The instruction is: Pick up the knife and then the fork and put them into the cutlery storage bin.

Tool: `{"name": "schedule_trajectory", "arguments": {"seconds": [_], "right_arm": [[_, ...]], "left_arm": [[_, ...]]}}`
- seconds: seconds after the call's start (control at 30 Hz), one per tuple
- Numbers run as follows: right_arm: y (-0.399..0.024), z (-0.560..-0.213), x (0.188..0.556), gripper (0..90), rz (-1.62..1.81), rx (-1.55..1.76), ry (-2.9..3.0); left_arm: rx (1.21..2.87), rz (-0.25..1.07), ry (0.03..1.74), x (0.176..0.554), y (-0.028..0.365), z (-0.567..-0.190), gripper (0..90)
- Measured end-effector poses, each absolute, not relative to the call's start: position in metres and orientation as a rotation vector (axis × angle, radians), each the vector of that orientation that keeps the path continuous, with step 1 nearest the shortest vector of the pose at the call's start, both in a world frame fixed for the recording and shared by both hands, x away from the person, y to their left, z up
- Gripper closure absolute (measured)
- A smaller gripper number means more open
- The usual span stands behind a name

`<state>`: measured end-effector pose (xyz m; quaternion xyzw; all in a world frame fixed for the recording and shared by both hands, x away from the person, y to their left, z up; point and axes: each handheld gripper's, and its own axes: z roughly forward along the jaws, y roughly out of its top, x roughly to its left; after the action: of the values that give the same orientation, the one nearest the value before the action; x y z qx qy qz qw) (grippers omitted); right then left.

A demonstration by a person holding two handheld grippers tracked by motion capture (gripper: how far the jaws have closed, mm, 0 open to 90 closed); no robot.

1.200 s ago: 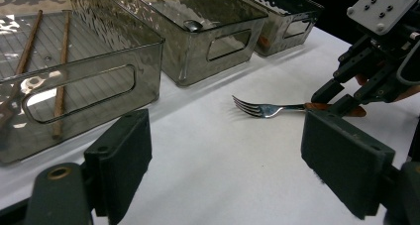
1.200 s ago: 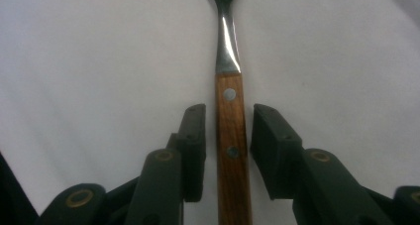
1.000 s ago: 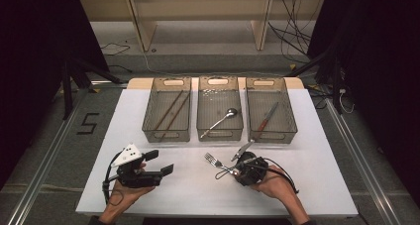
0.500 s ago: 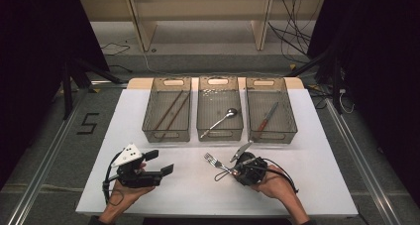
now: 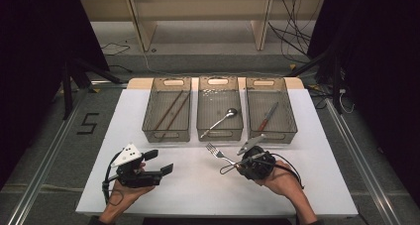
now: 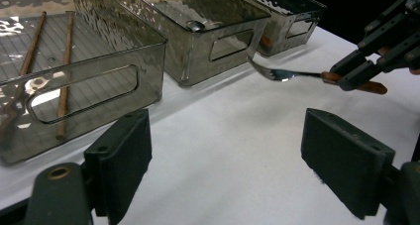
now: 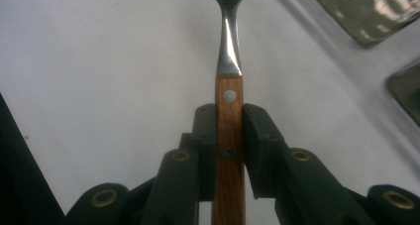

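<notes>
My right gripper [image 7: 229, 131] is clamping the wooden handle of a fork [image 7: 228, 61], its jaws having just been closing on it. I am holding the fork above the white table [image 5: 198, 190], tines toward the middle bin [image 5: 219, 108]. My left gripper [image 6: 242, 155] is hovering, jaws standing wide with nothing between them.

White table [image 5: 198, 185], plain flat top, sitting over a grey floor. Three smoky see-through bins lined up side by side along the far edge, just about touching each other: left bin [image 5: 167, 134] with two brown sticks [image 5: 171, 111] inside, middle bin [image 5: 220, 133] with a spoon [image 5: 220, 121], right bin [image 5: 292, 121] with a wooden-handled knife [image 5: 267, 117]. Near half of the tabletop bare white.
</notes>
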<state>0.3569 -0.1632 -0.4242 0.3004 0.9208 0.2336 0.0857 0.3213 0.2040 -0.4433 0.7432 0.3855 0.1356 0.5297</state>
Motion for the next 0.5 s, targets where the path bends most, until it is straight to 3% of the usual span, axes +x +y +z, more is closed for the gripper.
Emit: {"name": "schedule_trajectory", "arguments": {"seconds": [0.5], "right_arm": [[-0.199, -0.391, 0.383, 77.3, 0.846, 1.038, 2.566]], "left_arm": [[1.761, 0.328, 0.926, 0.322, 0.206, -0.443, 19.3]]}}
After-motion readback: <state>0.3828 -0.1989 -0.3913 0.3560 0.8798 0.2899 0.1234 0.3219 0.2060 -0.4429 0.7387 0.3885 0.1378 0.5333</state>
